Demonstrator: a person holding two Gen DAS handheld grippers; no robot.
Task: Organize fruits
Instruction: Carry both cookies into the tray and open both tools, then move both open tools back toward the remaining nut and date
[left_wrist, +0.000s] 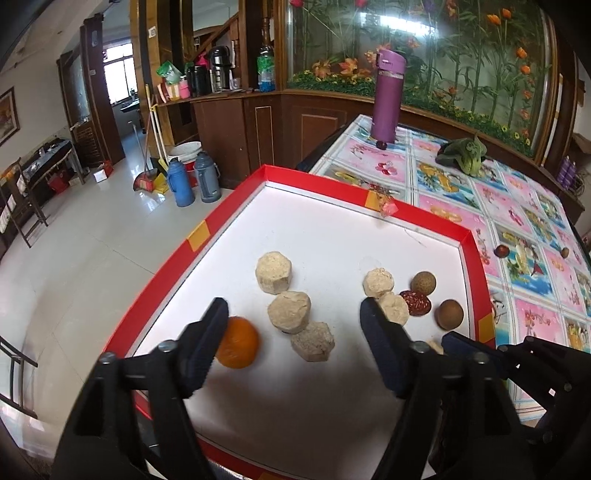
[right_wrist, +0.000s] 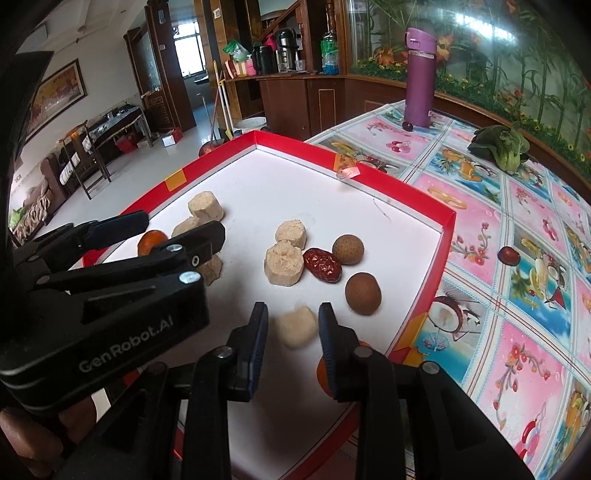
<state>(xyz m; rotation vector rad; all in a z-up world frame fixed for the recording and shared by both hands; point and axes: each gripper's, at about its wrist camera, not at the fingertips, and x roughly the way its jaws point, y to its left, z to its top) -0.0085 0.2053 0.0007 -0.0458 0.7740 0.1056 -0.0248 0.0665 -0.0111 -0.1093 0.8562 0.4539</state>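
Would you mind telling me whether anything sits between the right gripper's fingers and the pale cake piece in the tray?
Nothing visible does: the pale cake piece lies in the open right gripper, with bare white tray floor either side.

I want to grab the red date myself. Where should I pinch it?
Pinch the red date across its narrow middle, coming from above. It lies flat and long, wedged between a beige cake and a longan, so its sides are crowded.
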